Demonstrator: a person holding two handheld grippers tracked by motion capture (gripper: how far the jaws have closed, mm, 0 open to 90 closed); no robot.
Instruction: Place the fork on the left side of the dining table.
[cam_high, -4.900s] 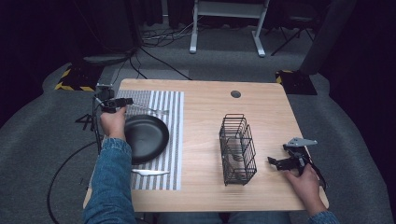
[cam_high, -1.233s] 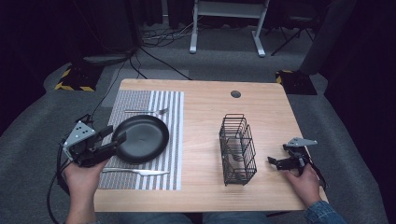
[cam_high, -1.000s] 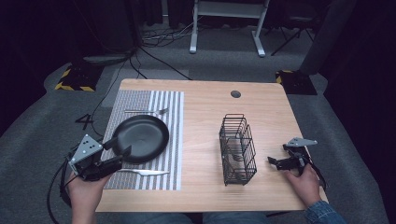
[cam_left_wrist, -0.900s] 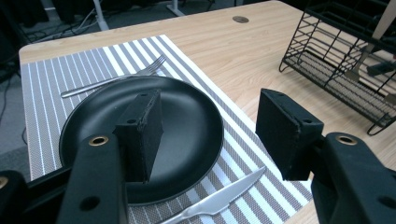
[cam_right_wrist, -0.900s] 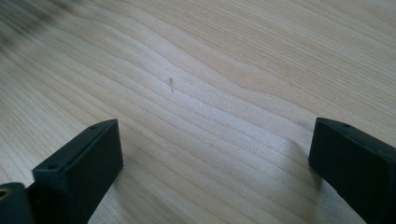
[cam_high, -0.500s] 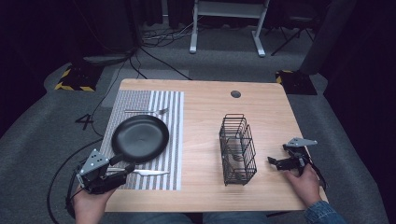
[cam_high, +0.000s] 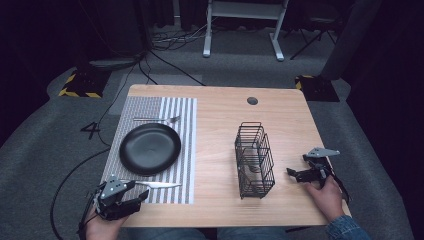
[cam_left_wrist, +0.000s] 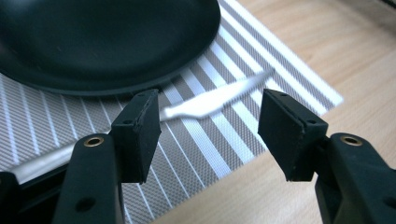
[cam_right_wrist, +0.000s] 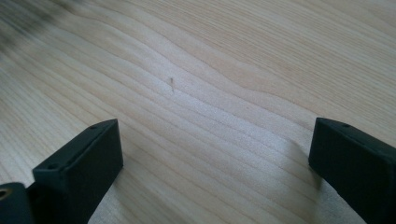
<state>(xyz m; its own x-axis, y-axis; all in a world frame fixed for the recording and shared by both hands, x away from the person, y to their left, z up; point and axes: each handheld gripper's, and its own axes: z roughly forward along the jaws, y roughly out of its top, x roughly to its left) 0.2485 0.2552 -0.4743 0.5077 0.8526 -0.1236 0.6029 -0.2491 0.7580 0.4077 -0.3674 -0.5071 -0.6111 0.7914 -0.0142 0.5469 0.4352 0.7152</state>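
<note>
A silver knife (cam_high: 159, 185) lies on the striped placemat (cam_high: 186, 150), just in front of a black plate (cam_high: 150, 148). My left gripper (cam_high: 139, 190) is at the table's near left corner, low over the mat and pointing along the knife. In the left gripper view the knife (cam_left_wrist: 219, 97) lies just beyond the left gripper (cam_left_wrist: 210, 126). The jaws stand open, have just widened a little, and touch nothing. My right gripper (cam_high: 299, 166) rests open near the table's right edge. In its own view the right gripper (cam_right_wrist: 210, 158) holds nothing over bare wood.
A fork (cam_high: 156, 119) lies on the mat behind the plate. A black wire basket (cam_high: 255, 160) stands upright right of centre, between the two hands. A round cable hole (cam_high: 252, 100) sits near the far edge. The table's near edge runs close by the left hand.
My left gripper has come from the plate's left rim back to the near edge and sunk lower, ending at the knife's near end. The right hand has not moved.
</note>
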